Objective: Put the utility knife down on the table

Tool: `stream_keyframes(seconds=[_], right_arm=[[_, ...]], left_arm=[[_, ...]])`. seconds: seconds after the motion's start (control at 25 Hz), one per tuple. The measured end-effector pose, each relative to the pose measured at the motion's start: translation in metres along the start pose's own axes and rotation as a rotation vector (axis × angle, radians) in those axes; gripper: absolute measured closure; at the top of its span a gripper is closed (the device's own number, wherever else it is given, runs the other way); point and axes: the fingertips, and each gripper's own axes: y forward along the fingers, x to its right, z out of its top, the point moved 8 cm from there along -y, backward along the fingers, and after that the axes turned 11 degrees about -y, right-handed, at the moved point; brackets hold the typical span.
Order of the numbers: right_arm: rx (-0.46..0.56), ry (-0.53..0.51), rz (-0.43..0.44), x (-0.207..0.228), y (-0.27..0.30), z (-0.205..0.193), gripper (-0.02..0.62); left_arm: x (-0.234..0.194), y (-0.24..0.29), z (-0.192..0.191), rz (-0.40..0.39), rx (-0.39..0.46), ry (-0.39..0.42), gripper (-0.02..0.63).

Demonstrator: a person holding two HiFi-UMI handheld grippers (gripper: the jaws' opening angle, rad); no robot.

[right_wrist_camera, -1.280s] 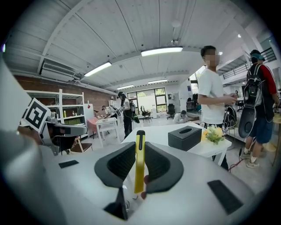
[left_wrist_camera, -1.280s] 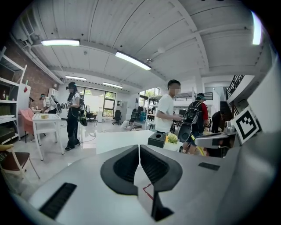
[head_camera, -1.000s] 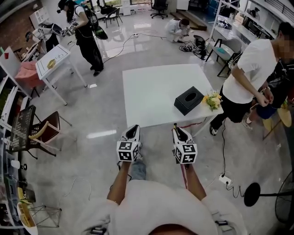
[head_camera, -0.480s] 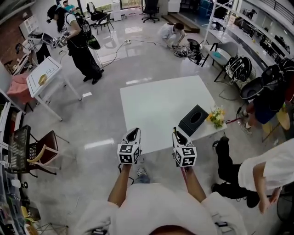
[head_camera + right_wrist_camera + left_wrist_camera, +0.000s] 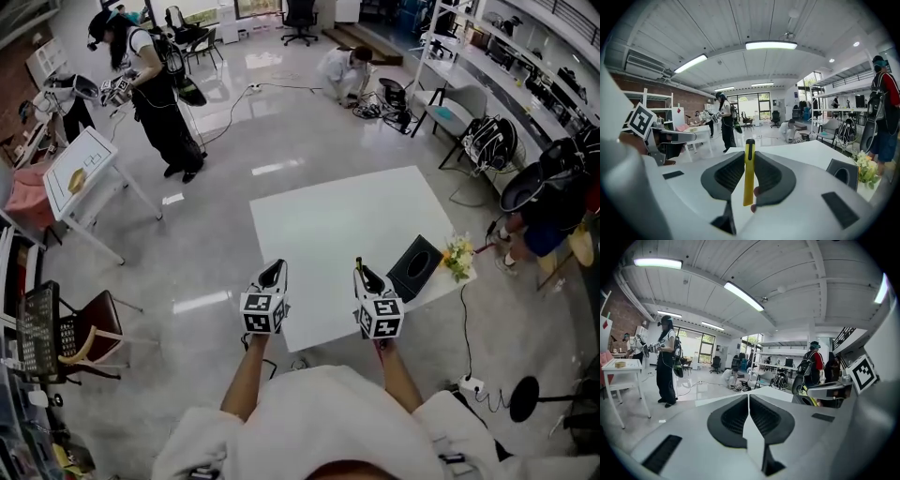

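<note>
A yellow utility knife (image 5: pixel 748 173) with a black tip stands on end between the jaws of my right gripper (image 5: pixel 749 161), which is shut on it. In the head view the right gripper (image 5: pixel 366 273) hovers over the near edge of the white table (image 5: pixel 337 225), and the knife cannot be made out there. My left gripper (image 5: pixel 271 273) is level with it at the table's near left corner. In the left gripper view its jaws (image 5: pixel 749 404) meet with nothing between them.
A black tissue box (image 5: pixel 415 266) and a small bunch of flowers (image 5: pixel 459 251) sit at the table's right edge. A person stands by a small white table (image 5: pixel 80 167) at far left, another crouches on the floor (image 5: pixel 347 64). A chair (image 5: pixel 80 328) stands at left.
Both grippers have moved forward and now reach the table's near edge. The view has shifted with them. The person in the white shirt at right has left the picture.
</note>
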Motion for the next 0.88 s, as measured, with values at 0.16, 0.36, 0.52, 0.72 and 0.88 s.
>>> stream_keyframes(seconds=[0.16, 0.36, 0.52, 0.72, 0.88], right_arm=[[-0.011, 0.004, -0.015, -0.006, 0.020, 0.001, 0.514], [-0.032, 0.007, -0.033, -0.012, 0.027, 0.001, 0.514], [-0.049, 0.010, -0.043, -0.011, 0.028, -0.001, 0.514], [-0.059, 0.017, -0.047, -0.003, 0.028, -0.002, 0.514], [-0.068, 0.015, -0.041, 0.002, 0.034, -0.002, 0.514]], left_arm=[[-0.018, 0.014, 0.003, -0.019, -0.014, 0.005, 0.580], [-0.030, 0.023, 0.005, -0.043, -0.030, 0.000, 0.580], [-0.030, 0.030, 0.002, -0.062, -0.047, -0.003, 0.580], [-0.024, 0.036, -0.001, -0.076, -0.062, -0.002, 0.580], [-0.026, 0.038, -0.002, -0.068, -0.067, -0.010, 0.580]])
